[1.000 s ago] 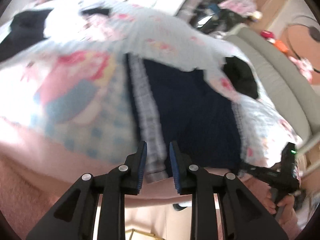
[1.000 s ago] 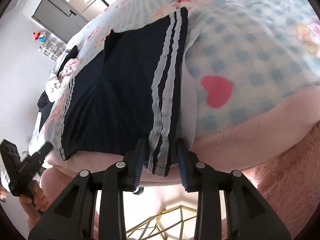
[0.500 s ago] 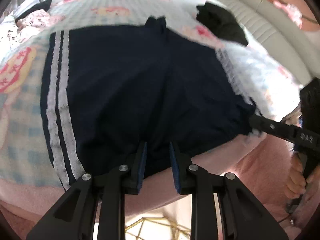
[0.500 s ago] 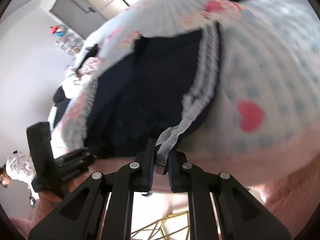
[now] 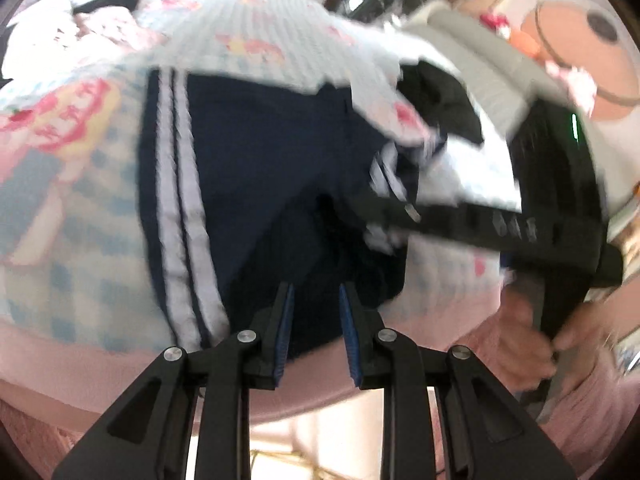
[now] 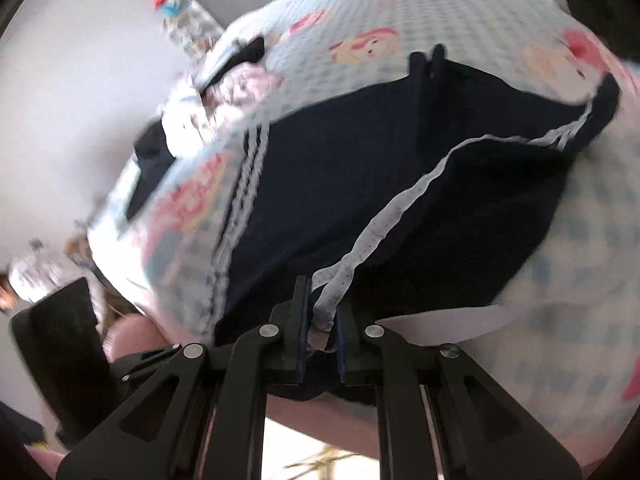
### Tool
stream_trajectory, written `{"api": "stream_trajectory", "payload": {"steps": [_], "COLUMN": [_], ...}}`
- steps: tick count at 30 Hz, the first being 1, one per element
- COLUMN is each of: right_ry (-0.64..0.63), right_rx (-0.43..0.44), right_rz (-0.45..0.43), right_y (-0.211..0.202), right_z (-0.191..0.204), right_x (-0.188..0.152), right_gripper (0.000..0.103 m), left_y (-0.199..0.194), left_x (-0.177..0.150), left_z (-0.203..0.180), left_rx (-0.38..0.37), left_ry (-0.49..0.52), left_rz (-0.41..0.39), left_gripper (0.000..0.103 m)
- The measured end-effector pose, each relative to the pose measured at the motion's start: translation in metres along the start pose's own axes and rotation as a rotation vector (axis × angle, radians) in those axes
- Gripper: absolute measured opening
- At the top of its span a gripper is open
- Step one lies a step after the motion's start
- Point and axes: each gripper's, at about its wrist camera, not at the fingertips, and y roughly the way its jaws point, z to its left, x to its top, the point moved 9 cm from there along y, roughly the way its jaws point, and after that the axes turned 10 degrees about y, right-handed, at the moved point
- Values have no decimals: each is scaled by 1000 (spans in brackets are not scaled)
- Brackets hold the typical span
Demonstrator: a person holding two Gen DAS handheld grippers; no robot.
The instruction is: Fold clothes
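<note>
My right gripper (image 6: 322, 330) has just clamped the shorts' (image 6: 360, 184) striped hem, lifting it to fold, while my left gripper (image 5: 316, 332) hovers part-open at lower centre (holding nothing).

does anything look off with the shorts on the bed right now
Not really: the navy shorts lie on the bed, and only the striped edge pinched in the right gripper is peeled up and over, as a fold would need.

Navy shorts (image 6: 360, 184): matt cloth, mesh stripes.
</note>
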Motion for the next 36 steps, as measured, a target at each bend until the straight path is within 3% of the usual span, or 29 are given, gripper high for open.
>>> {"api": "stream_trajectory", "payload": {"steps": [5, 10, 13, 15, 21, 25, 29, 31, 36], "right_ry": [62, 210, 266, 286, 129, 2, -20, 2, 88], "right_rx": [-3, -27, -61, -27, 97, 120, 71, 50, 143], "right_rz": [-122, -161, -157, -151, -126, -25, 133, 163, 69], "right_y": [-58, -100, -108, -110, -95, -46, 18, 31, -11], "right_z": [-20, -73, -99, -102, -36, 12, 12, 2, -5], "right_x": [0, -9, -16, -16, 6, 10, -12, -22, -13], "right_gripper": [10, 10, 10, 10, 10, 10, 10, 10, 25], "left_y": [22, 55, 80, 91, 80, 46, 11, 0, 2], "left_x": [16, 5, -13, -20, -17, -18, -24, -24, -14], "left_z": [-22, -63, -74, -72, -65, -39, -7, 6, 15], "left_rx": [-57, -132, -100, -56, -79, -121, -104, -105, -163], "left_ry": [72, 182, 238, 268, 198, 27, -61, -101, -164], "left_rz": [28, 97, 172, 198, 182, 130, 103, 79, 48], "left_gripper": [25, 25, 25, 25, 25, 28, 33, 37, 37]}}
